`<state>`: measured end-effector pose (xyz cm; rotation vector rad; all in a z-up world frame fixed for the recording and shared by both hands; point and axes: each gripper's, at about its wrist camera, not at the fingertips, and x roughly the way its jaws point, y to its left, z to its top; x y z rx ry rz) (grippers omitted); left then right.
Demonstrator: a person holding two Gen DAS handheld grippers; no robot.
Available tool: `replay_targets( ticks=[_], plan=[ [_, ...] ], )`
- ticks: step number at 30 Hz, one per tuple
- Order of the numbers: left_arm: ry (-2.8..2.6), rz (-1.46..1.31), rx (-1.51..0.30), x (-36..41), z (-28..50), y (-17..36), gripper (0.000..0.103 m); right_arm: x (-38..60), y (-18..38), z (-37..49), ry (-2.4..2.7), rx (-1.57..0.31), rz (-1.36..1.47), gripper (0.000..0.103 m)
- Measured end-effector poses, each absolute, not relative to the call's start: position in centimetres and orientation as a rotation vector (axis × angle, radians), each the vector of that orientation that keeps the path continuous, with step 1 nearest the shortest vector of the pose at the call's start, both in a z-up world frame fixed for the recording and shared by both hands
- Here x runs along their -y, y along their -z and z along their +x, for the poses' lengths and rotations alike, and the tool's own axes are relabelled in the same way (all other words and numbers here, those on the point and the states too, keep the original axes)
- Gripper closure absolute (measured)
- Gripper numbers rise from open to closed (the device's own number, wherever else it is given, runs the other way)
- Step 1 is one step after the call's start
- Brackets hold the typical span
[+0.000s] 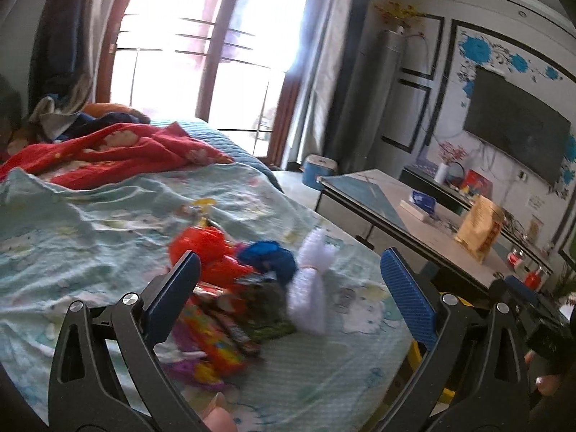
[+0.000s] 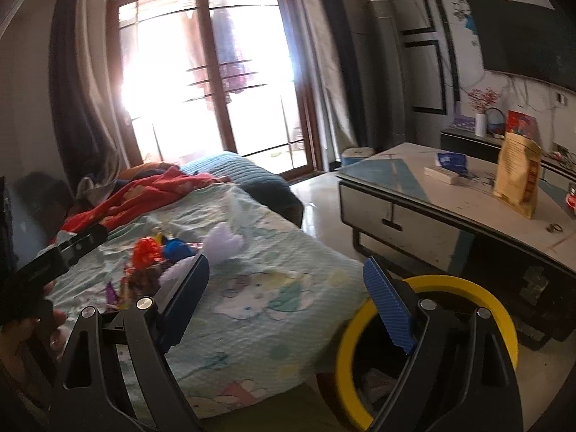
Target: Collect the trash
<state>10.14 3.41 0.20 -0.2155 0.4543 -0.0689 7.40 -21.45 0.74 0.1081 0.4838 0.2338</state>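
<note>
Snack wrappers (image 1: 216,331) lie heaped on the bedsheet (image 1: 90,237) just ahead of our left gripper (image 1: 288,288); both grippers gape empty, the right gripper (image 2: 288,298) farther off.

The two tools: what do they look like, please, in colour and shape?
Left tool and right tool match: black curved arms with cut-out slots, silver round bolts at the joints, and flat blue ribbed pads inside the fingers. No cables or sleeves show.

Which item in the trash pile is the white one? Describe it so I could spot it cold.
On the bed with the pale green cartoon sheet, a trash pile lies near the edge. The white bundle sits on its side nearest the coffee table, beside a blue wad. It alone is white, pinched at the middle.
</note>
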Motion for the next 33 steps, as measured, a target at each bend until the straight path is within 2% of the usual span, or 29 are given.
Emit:
replay_targets(
  ticks=[14, 24, 27, 29, 33],
  plan=[
    [-0.043, -0.296, -0.468, -9.6, 10.8, 0.1, 0.011, 13.8, -1.0, 8.1, -0.393, -0.504, 0.046, 0.018],
    [-0.096, -0.459, -0.528, -15.7, 11.7, 2.2, 0.012, 10.0, 0.7, 10.2, -0.449, -0.56, -0.004, 0.018],
    [-0.092, -0.515, -0.566, -17.1, 12.4, 3.2, 0.024, 9.0, 1.6, 11.2, -0.455, -0.589, -0.011, 0.018],
    [-0.081, -0.546, -0.596, -17.7, 12.8, 4.1, 0.036, 8.6, 2.1, 11.8, -0.456, -0.603, -0.008, 0.019],
    [-0.037, -0.594, -0.655, -18.0, 13.9, 5.7, 0.046, 7.8, 3.3, 13.0, -0.448, -0.635, -0.012, 0.022]
  ],
)
